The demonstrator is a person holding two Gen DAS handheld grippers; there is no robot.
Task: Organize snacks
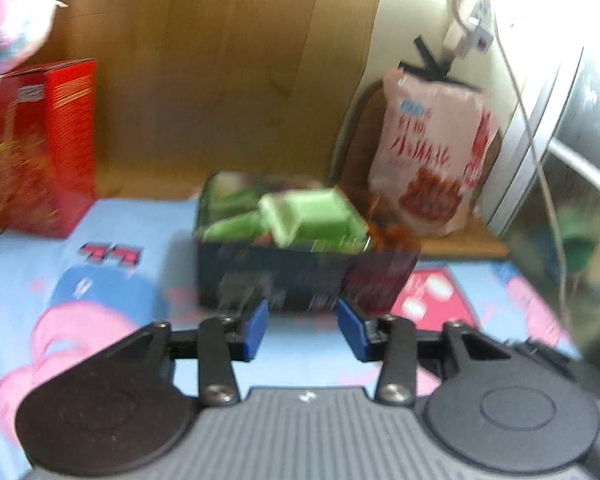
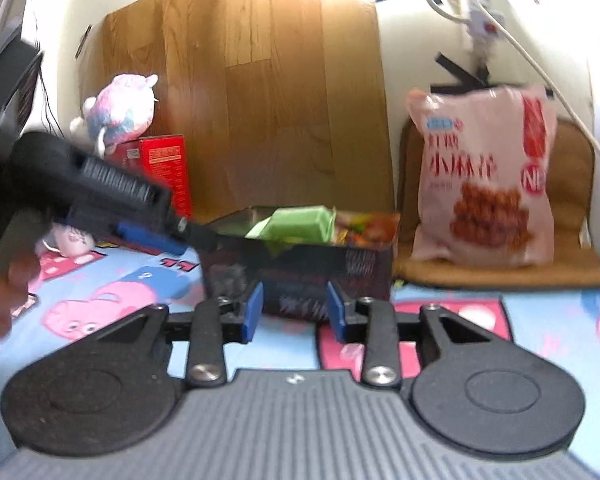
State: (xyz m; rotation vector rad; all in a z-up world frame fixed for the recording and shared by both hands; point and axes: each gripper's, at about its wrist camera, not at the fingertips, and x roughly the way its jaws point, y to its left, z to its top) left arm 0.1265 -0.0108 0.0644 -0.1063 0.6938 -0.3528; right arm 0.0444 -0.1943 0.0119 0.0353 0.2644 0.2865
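A dark open box (image 1: 276, 276) stands on the cartoon-print blue cloth, holding green snack packets (image 1: 312, 216) and orange-red ones at its right end. My left gripper (image 1: 302, 330) hovers just in front of the box, open, nothing between its blue pads. In the right wrist view the same box (image 2: 364, 268) with its green packets (image 2: 300, 224) sits straight ahead. My right gripper (image 2: 294, 314) is open and empty, close to the box's front wall. The left gripper's black body and blue fingers (image 2: 148, 238) reach in from the left toward the box's left rim.
A large pink snack bag (image 2: 484, 176) leans on a brown cushion (image 2: 576, 200) at the right. A red carton (image 1: 40, 148) stands at the left with a pink plush toy (image 2: 118, 108) on top. A wooden board (image 2: 252, 92) and white cable (image 2: 540, 68) are behind. A hand (image 2: 0, 312) shows at the left edge.
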